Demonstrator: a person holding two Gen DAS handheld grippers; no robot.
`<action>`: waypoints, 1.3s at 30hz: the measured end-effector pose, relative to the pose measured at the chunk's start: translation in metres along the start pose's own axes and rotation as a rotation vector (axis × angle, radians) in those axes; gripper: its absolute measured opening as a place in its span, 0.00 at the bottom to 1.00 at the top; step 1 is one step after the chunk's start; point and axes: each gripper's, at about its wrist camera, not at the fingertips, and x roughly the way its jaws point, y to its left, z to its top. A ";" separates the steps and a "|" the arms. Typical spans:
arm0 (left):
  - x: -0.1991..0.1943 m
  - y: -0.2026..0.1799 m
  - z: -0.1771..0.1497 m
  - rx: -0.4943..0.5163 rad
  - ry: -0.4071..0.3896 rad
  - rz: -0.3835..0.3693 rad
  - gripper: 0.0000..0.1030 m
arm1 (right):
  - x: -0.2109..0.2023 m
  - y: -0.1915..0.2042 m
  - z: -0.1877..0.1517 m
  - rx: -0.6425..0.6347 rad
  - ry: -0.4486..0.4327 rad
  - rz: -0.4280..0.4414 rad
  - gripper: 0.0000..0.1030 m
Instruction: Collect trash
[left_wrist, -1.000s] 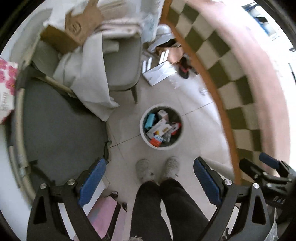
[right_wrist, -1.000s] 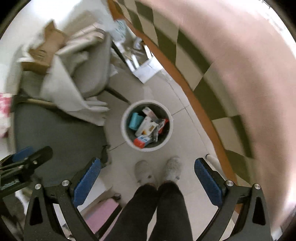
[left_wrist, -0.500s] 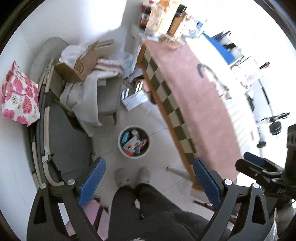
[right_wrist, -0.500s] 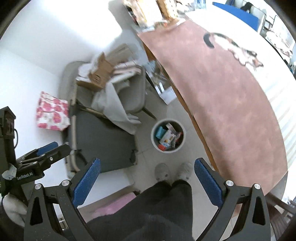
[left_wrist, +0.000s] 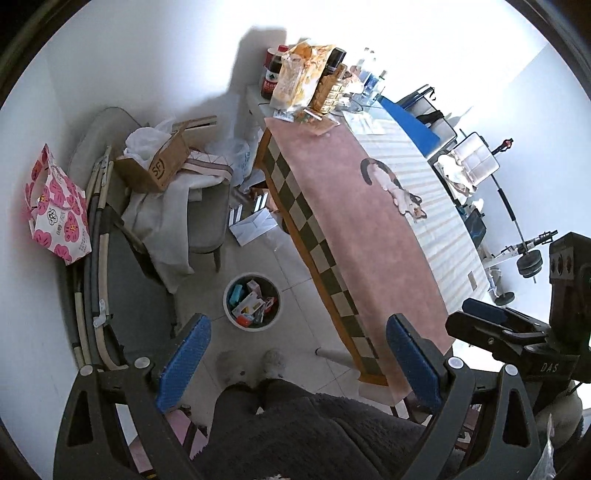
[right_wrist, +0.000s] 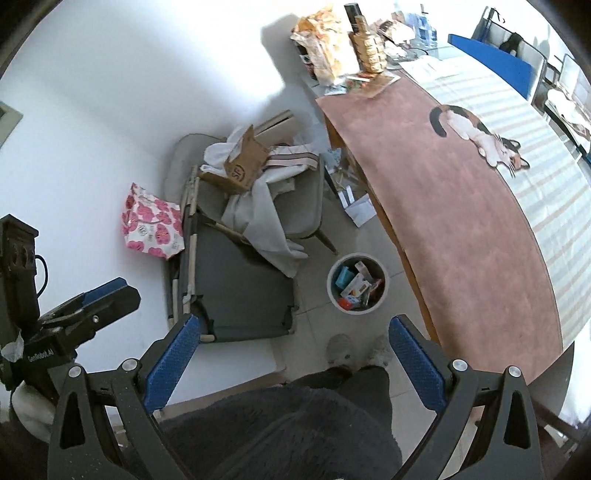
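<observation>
A round white trash bin (left_wrist: 252, 302) stands on the tiled floor by the table, holding several boxes and wrappers; it also shows in the right wrist view (right_wrist: 357, 283). My left gripper (left_wrist: 299, 362) is open and empty, held high above the floor, well above the bin. My right gripper (right_wrist: 293, 360) is open and empty at about the same height. The right gripper shows in the left wrist view (left_wrist: 491, 328), and the left gripper in the right wrist view (right_wrist: 92, 306). The person's slippered feet (left_wrist: 251, 363) stand just in front of the bin.
A long table (left_wrist: 373, 221) with a pink cat-print cloth runs along the right, snack bags and bottles (left_wrist: 303, 77) at its far end. A grey chair (left_wrist: 207, 214) carries cloth and a cardboard box (left_wrist: 155, 162). A folded cot (right_wrist: 236, 288) and pink flowered bag (left_wrist: 59, 218) stand at the wall.
Both grippers have risen far above the floor and tilted up. The bin now looks small and far below, and the table top has come into view. Both stay open and empty.
</observation>
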 end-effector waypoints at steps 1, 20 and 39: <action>-0.002 -0.001 -0.001 0.002 -0.001 0.002 0.94 | -0.001 0.002 0.001 -0.005 0.002 0.000 1.00; -0.014 -0.009 -0.005 0.006 -0.036 -0.010 1.00 | -0.009 0.007 -0.005 -0.014 0.006 0.002 1.00; -0.011 -0.019 0.005 0.045 -0.021 -0.033 1.00 | -0.026 -0.007 -0.012 0.010 0.000 -0.012 1.00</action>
